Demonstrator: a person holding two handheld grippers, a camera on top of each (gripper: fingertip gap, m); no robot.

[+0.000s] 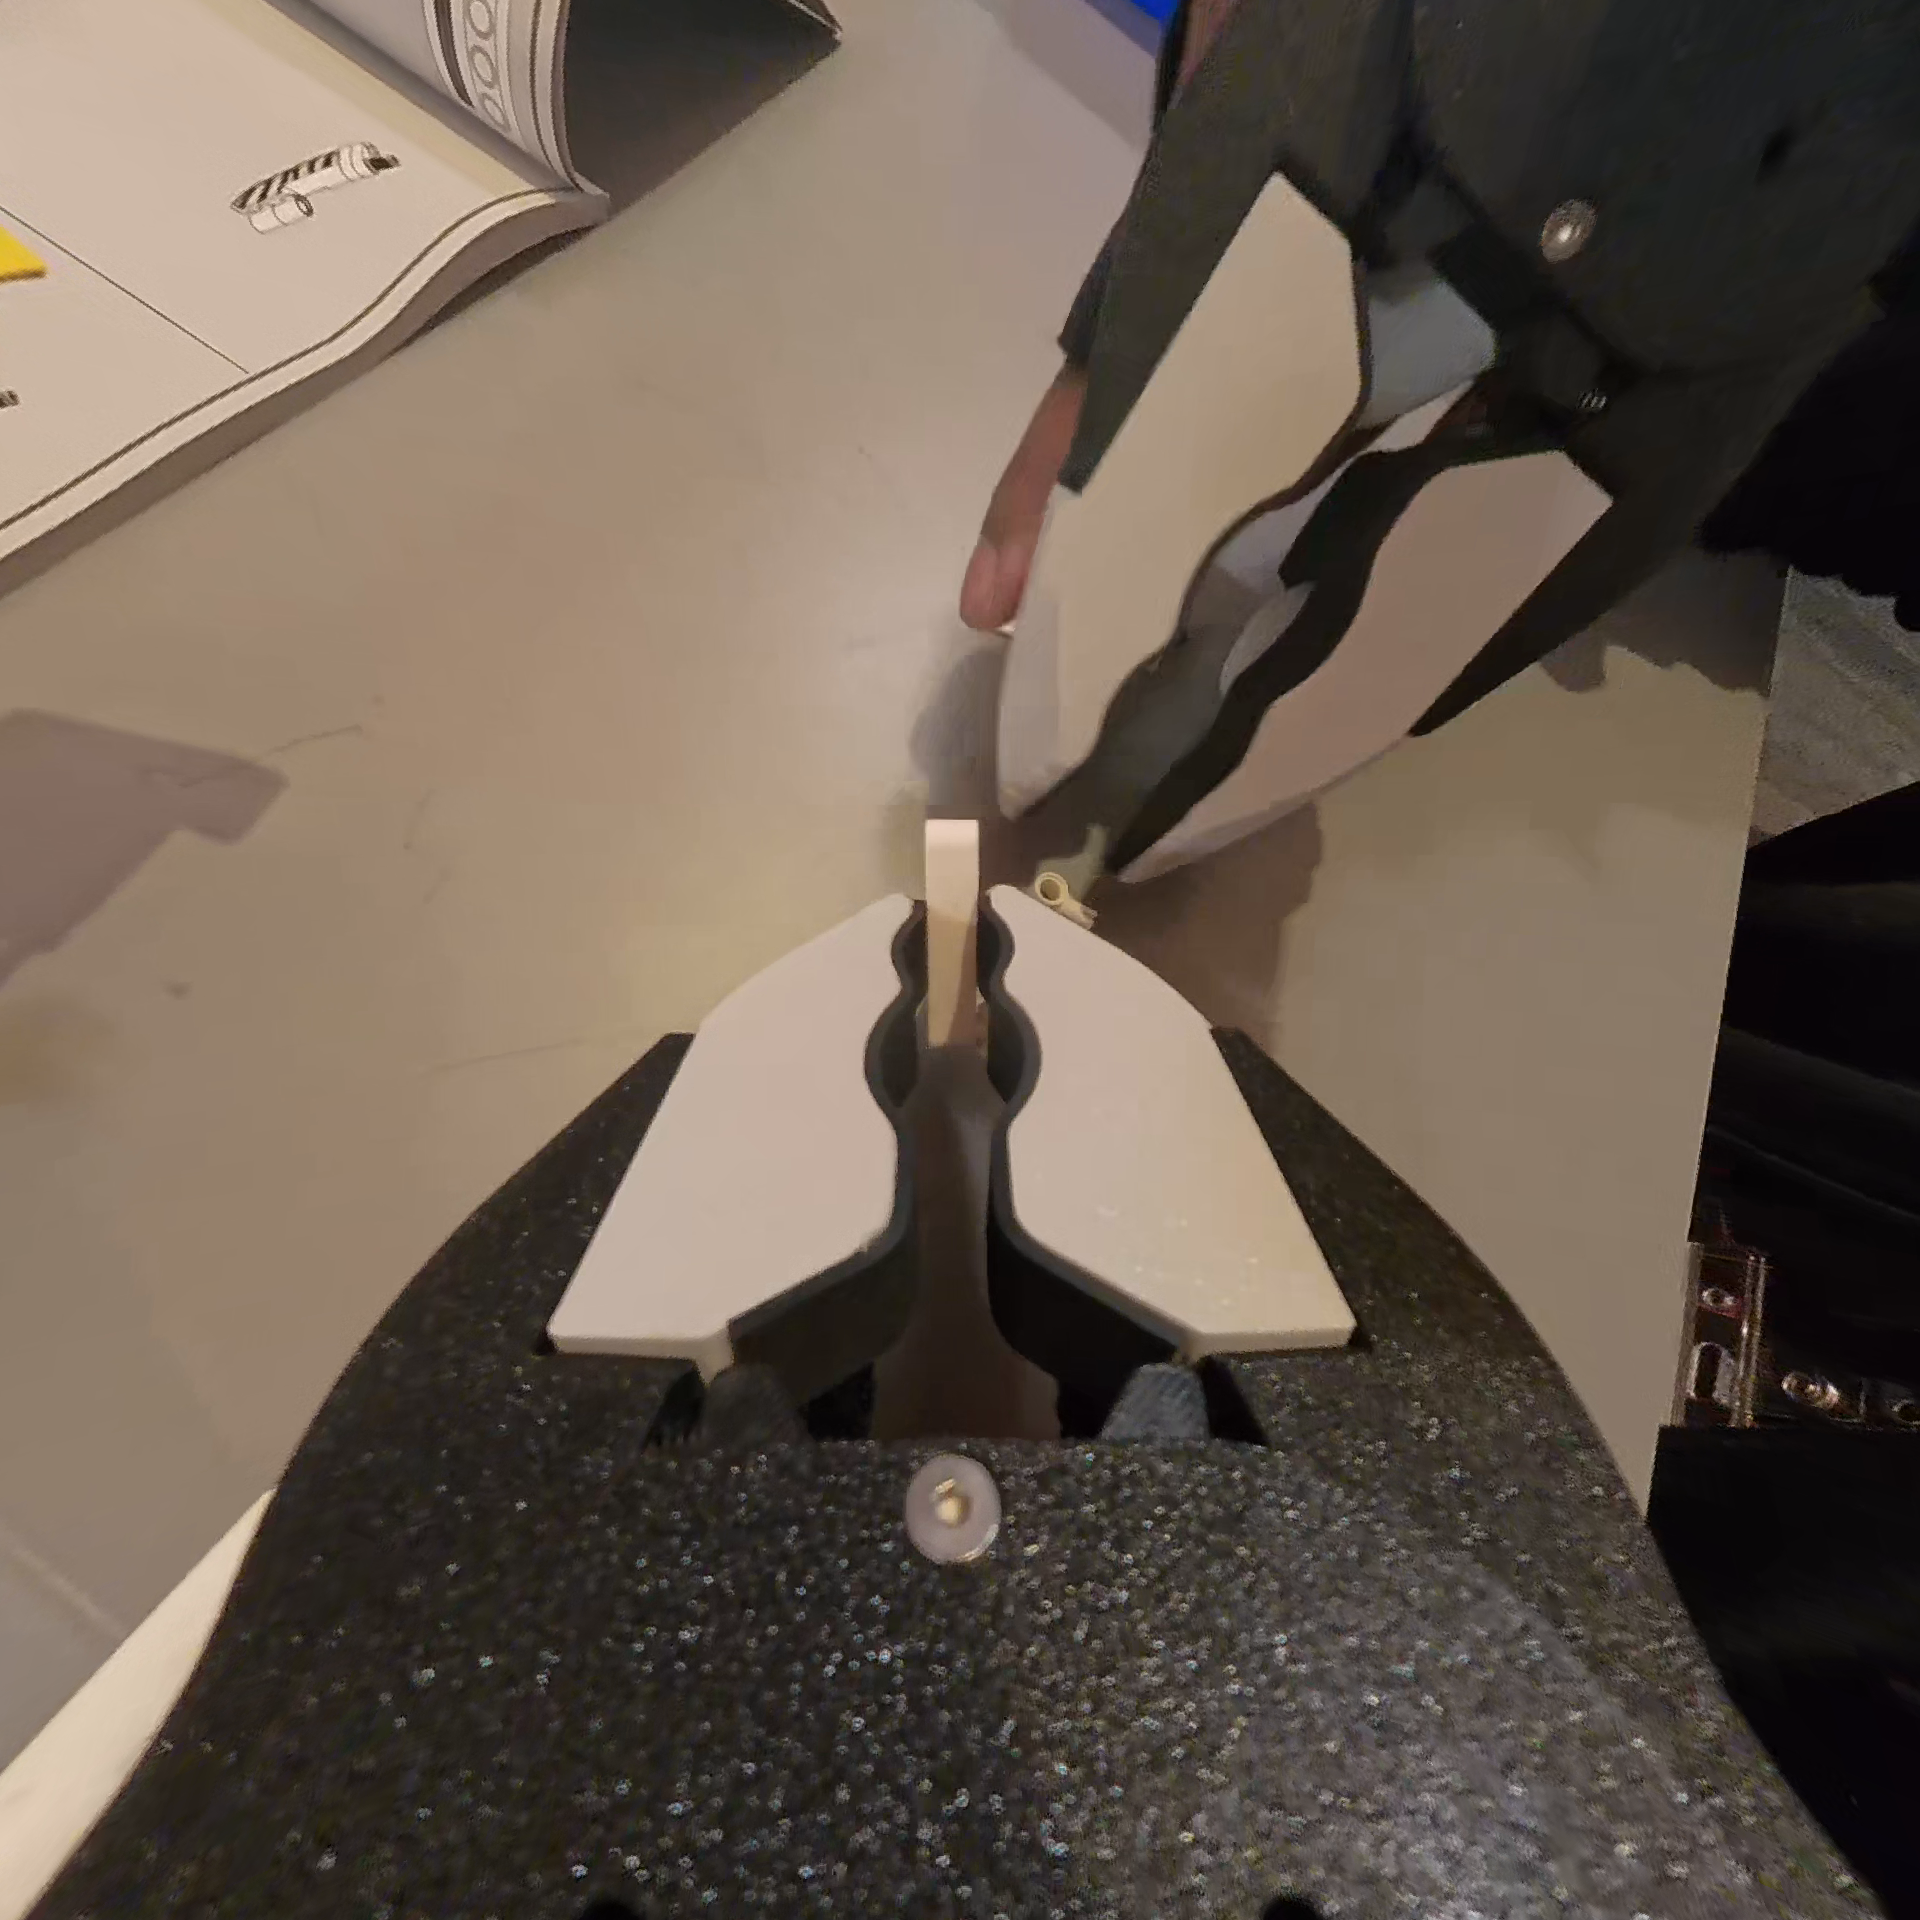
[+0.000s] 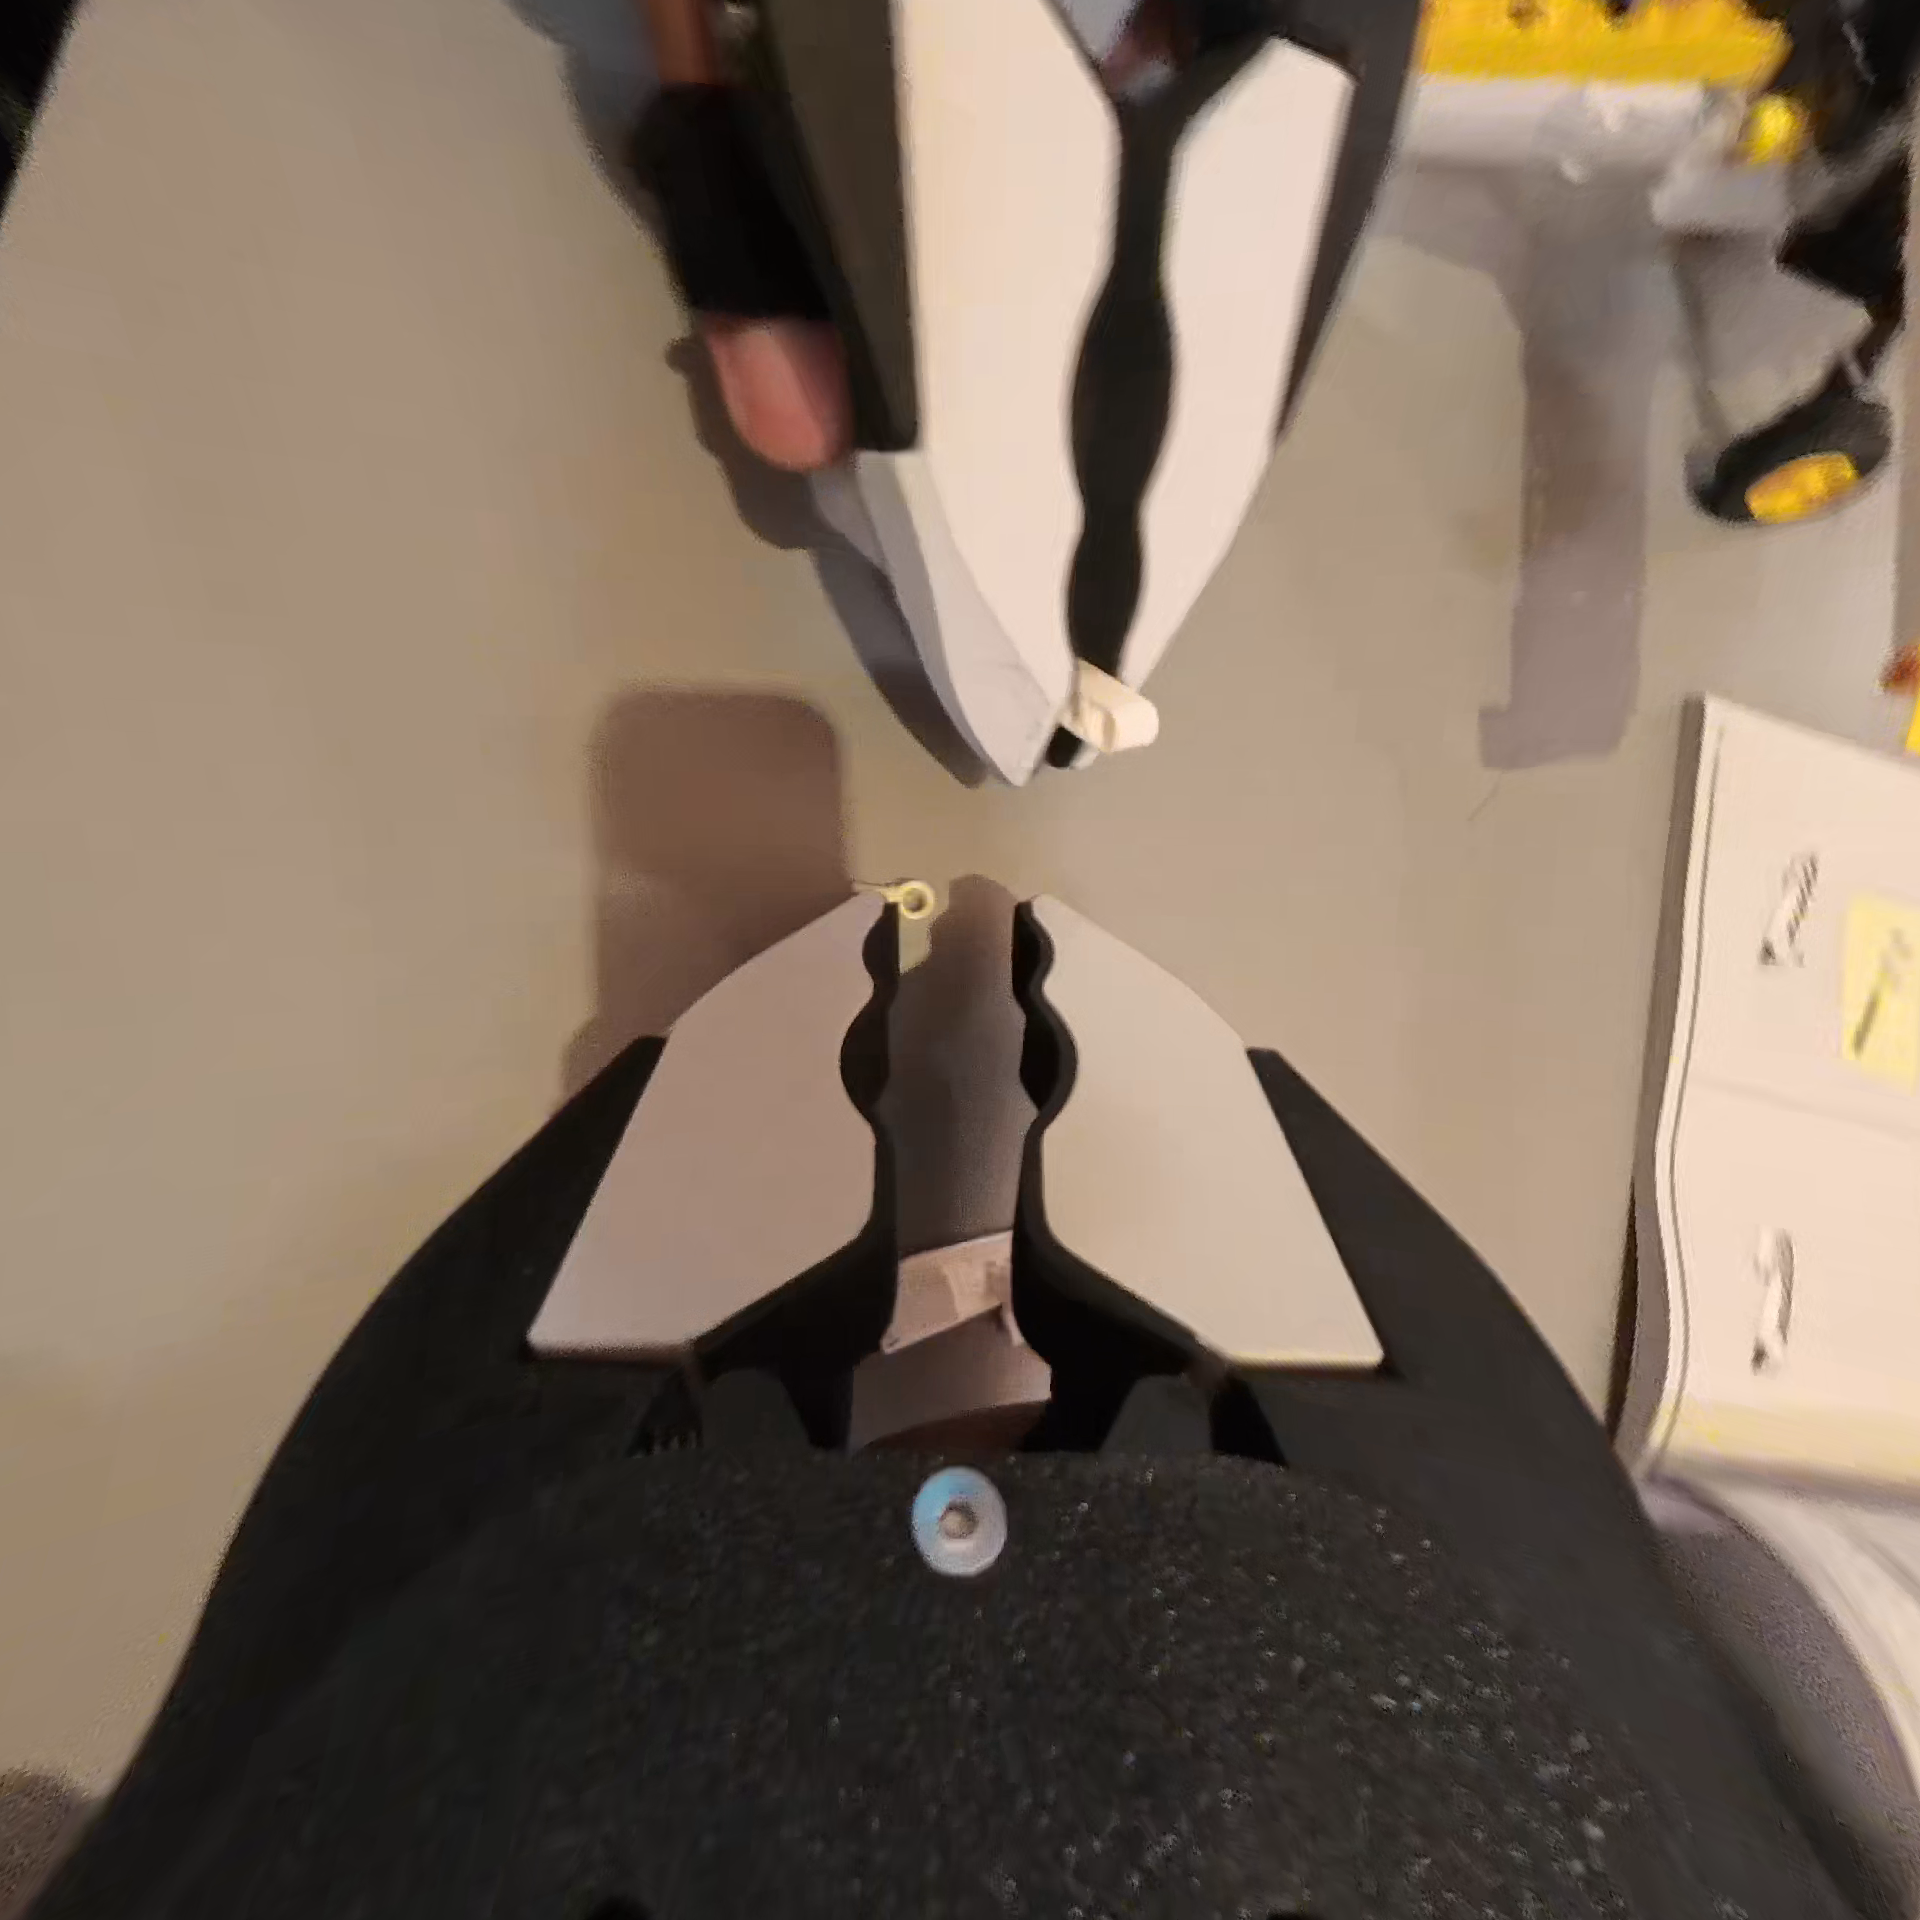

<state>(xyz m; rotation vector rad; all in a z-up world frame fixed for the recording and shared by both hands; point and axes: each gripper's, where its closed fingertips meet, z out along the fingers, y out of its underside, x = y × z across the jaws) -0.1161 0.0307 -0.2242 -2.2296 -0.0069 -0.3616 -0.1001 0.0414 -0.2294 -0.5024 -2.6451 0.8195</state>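
Note:
My left gripper [image 1: 952, 912] is shut on a thin white flat piece [image 1: 952, 862], which stands upright between its pads and sticks out past the tips. In the right wrist view this gripper [image 2: 1091, 727] comes in from the top with the white piece [image 2: 1120, 717] at its tips. My right gripper [image 2: 954, 914] is open. A small tan pin with a round hole [image 2: 914, 902] rests against its left fingertip, and the other finger stands apart from it. In the left wrist view the right gripper [image 1: 1114, 857] points down at the beige table [image 1: 520, 727], with the pin [image 1: 1065, 891] just before its tips.
An open instruction booklet [image 1: 208, 260] lies at the table's far left and also shows in the right wrist view [image 2: 1818, 1039]. A yellow and black wheeled model [image 2: 1787, 457] stands at the top right. The table's edge [image 1: 1756, 935] runs on the right. A person's finger [image 1: 1003, 561] is beside the right gripper. Left and right tips are no more than a few centimetres apart.

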